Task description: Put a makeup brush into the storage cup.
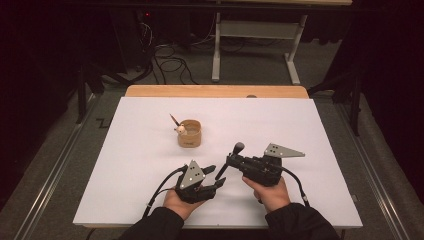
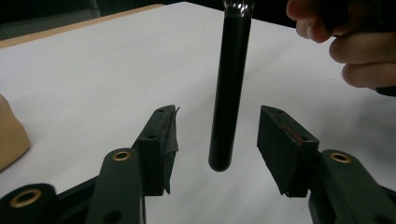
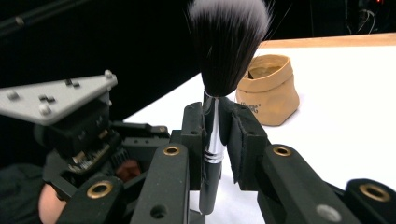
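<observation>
We're over the white table (image 1: 150, 170) and the right gripper (image 1: 231, 161) has a makeup brush (image 1: 229, 160) clamped between its jaws, pinched right at the silver ferrule (image 3: 214, 140). From the high view, that brush runs on a slant: bristle head (image 1: 239, 147) toward one o'clock, black handle (image 2: 229, 88) trailing down toward seven o'clock. In the right gripper view we see the brush standing up out of the jaws, its dark, white-tipped bristles fanned at the top.

The left gripper (image 1: 216, 176) sits just beside it, at about nine o'clock from the right one, and its jaws are spread wide with nothing in them. In the left gripper view, the handle's rounded end hangs between those two jaws, clear of both pads (image 2: 285, 149), with white table showing under it.

Up at eleven o'clock from both grippers stands a small tan pouch (image 1: 190, 133), upright, with a thin stick-like item (image 1: 176, 123) poking out of its left rim; we can't tell what it is.
</observation>
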Available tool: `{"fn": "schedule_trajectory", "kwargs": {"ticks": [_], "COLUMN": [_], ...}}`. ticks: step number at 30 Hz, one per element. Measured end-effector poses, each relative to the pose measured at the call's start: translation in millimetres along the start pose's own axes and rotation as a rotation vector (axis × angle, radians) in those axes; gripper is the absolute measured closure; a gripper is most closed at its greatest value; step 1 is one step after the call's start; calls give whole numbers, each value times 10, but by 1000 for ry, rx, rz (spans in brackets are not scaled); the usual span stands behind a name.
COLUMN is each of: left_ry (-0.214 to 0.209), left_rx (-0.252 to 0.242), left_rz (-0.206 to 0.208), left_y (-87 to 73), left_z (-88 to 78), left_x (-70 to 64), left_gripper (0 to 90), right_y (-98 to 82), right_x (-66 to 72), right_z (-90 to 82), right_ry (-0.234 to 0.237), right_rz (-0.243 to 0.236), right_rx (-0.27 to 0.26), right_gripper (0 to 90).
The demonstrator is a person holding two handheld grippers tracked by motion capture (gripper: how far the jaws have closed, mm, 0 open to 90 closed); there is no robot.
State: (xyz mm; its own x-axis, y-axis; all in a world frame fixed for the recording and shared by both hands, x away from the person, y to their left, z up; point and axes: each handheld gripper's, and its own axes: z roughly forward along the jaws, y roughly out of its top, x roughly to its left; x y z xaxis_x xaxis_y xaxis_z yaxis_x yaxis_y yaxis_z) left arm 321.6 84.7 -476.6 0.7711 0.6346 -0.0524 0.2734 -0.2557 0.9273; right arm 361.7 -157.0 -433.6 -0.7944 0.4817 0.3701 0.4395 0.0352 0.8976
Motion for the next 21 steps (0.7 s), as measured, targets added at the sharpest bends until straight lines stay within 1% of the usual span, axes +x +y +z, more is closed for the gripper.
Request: {"fn": "schedule_trajectory", "kwargs": {"ticks": [6, 15, 19, 21], "left_ry": [3, 18, 4, 2], "left_rx": [-13, -26, -36, -36], "left_rz": [-6, -18, -21, -12], "left_y": [13, 29, 39, 38], "left_z": [-14, -35, -43, -45], "left_x": [-2, 3, 0, -7], "left_gripper": [476, 474, 471, 483], "right_y": [-15, -51, -65, -73], "right_x": [62, 156, 177, 189], "right_z": [33, 86, 106, 116], "right_ry": [-18, -59, -69, -72], "right_rz": [-68, -178, -204, -206], "right_rx": [28, 91, 108, 120], "right_gripper": [789, 788, 789, 789]}}
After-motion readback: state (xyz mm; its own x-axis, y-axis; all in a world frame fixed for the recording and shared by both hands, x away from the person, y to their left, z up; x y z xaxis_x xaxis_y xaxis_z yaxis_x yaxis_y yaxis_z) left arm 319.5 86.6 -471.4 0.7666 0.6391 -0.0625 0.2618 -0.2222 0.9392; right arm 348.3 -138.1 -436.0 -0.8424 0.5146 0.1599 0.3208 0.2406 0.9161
